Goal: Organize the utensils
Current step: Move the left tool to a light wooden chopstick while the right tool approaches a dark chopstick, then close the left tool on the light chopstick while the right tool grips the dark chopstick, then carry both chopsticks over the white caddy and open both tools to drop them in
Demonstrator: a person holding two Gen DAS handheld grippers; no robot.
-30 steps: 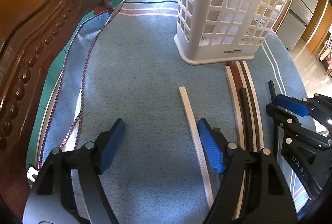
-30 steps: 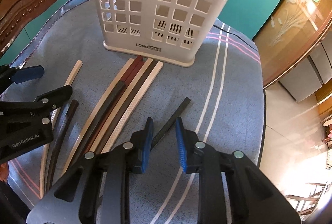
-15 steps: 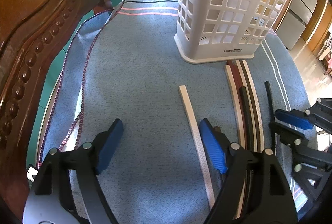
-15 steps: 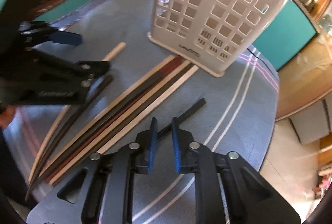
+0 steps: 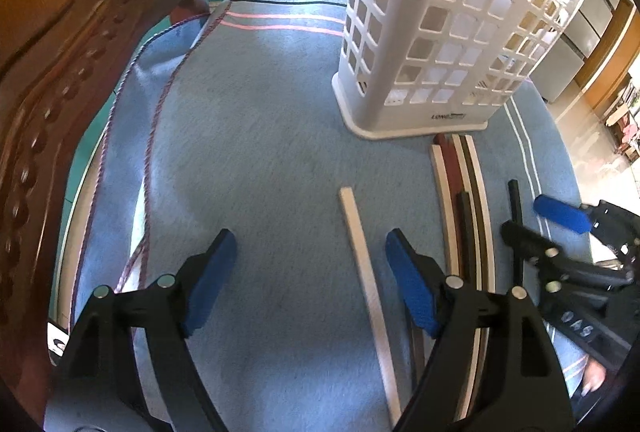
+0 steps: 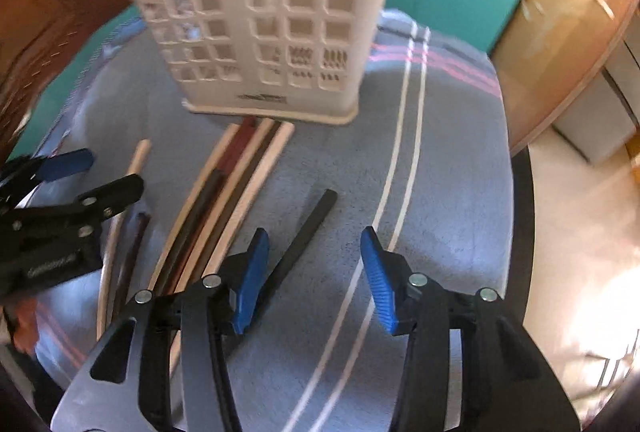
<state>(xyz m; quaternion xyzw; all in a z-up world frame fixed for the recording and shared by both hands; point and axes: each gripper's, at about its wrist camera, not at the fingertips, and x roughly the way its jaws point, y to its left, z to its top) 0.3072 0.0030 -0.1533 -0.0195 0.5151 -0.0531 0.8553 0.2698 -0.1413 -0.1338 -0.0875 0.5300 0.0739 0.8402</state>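
A white lattice basket (image 5: 432, 32) stands upright at the back of the blue cloth; it also shows in the right wrist view (image 6: 260, 12). Several flat sticks, cream, dark brown and black, lie side by side in front of it (image 5: 464, 200) (image 6: 228, 200). One cream stick (image 5: 364, 264) lies apart, between the fingers of my left gripper (image 5: 308, 272), which is open and empty. One black stick (image 6: 304, 236) lies apart, beside the left finger of my right gripper (image 6: 312, 272), which is open and empty above the cloth.
A carved wooden chair back (image 5: 48, 80) rises at the left. The blue cloth (image 5: 248, 152) covers a round table whose edge drops off to the right (image 6: 520, 216). Teal cabinets stand behind.
My right gripper opened wide from nearly shut and swung toward the basket. My left gripper stayed open and almost still.
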